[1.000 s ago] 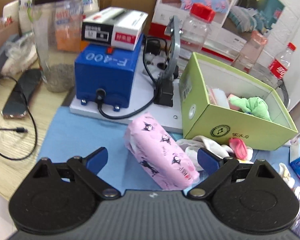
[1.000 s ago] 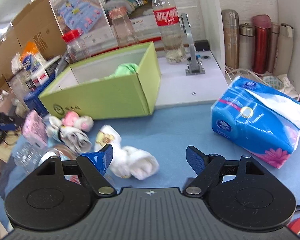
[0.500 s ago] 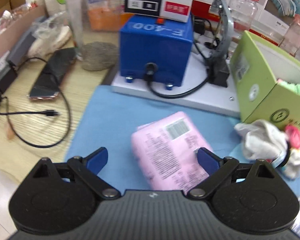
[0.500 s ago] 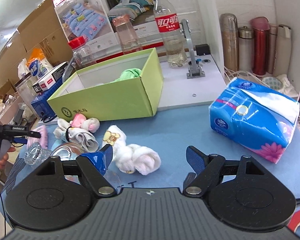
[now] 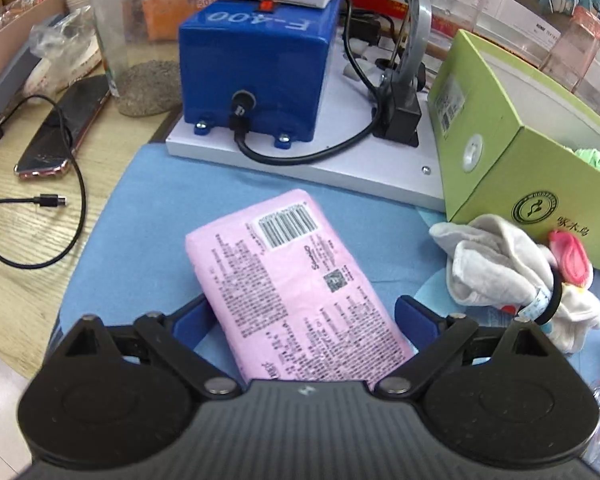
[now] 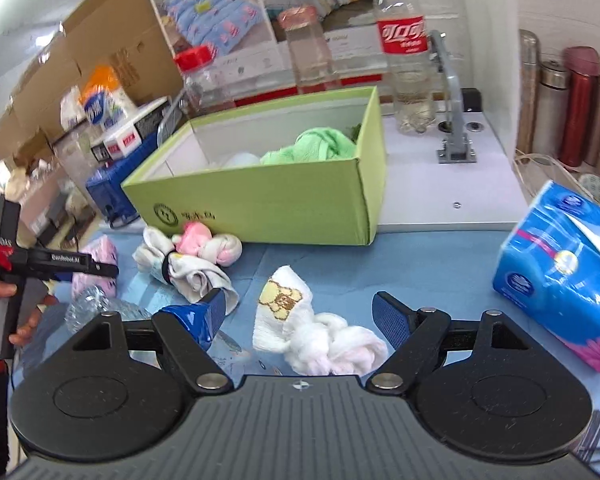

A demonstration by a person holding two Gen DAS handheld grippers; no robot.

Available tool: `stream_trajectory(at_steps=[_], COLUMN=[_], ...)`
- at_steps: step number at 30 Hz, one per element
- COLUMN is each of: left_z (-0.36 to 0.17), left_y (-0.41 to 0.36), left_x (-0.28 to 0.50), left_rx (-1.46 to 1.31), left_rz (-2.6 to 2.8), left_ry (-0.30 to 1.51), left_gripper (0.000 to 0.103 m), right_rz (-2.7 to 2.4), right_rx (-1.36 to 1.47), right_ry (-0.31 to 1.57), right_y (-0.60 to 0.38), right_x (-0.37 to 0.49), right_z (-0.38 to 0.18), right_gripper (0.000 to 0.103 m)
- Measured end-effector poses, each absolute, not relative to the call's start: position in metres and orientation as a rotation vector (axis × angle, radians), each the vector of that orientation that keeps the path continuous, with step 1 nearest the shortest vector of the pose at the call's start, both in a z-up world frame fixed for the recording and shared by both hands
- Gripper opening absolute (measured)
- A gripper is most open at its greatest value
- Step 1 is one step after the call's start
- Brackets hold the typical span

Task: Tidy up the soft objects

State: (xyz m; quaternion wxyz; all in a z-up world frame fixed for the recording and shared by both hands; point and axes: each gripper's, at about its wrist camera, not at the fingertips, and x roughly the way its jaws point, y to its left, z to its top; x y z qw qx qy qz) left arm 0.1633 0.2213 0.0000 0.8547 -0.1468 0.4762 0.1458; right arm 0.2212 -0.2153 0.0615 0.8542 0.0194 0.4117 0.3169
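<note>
My left gripper [image 5: 304, 320] is open, its jaws on either side of a pink tissue pack [image 5: 292, 288] lying label-up on the blue mat; I cannot tell if the pads touch it. A grey-white sock bundle [image 5: 496, 264] lies to its right, beside the green box [image 5: 540, 184]. My right gripper [image 6: 300, 316] is open above a white towel with a bear print [image 6: 296, 320]. The green box [image 6: 260, 204] holds a green cloth [image 6: 316, 148]. Knotted socks [image 6: 192, 260] and the pink pack [image 6: 96, 264] lie left, where the left gripper [image 6: 52, 266] shows.
A blue machine [image 5: 256, 72] on a white base with a black cable stands behind the pink pack. A phone [image 5: 64, 128] and cable lie on the wooden table at left. A blue tissue pack [image 6: 560, 268] lies right. Bottles and flasks [image 6: 404, 60] stand at the back.
My left gripper has moved forward and down, so the pink pack now lies between its jaws. My right gripper has moved closer over the white towel.
</note>
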Motion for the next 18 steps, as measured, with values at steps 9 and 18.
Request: stream_trajectory(at_steps=[9, 18], left_z=[-0.001, -0.002], left_y=[0.223, 0.224], left_x=[0.165, 0.166], left_rx=[-0.308, -0.291], left_rz=[0.304, 0.285], left_ry=[1.002, 0.993], left_gripper=[0.096, 0.096], right_rz=[0.667, 0.439], right_rx=[0.031, -0.067], right_ry=[1.020, 0.925], right_y=[-0.186, -0.240], right_x=[0.267, 0.242], right_z=[0.028, 0.049], right_gripper=[0.067, 0.067])
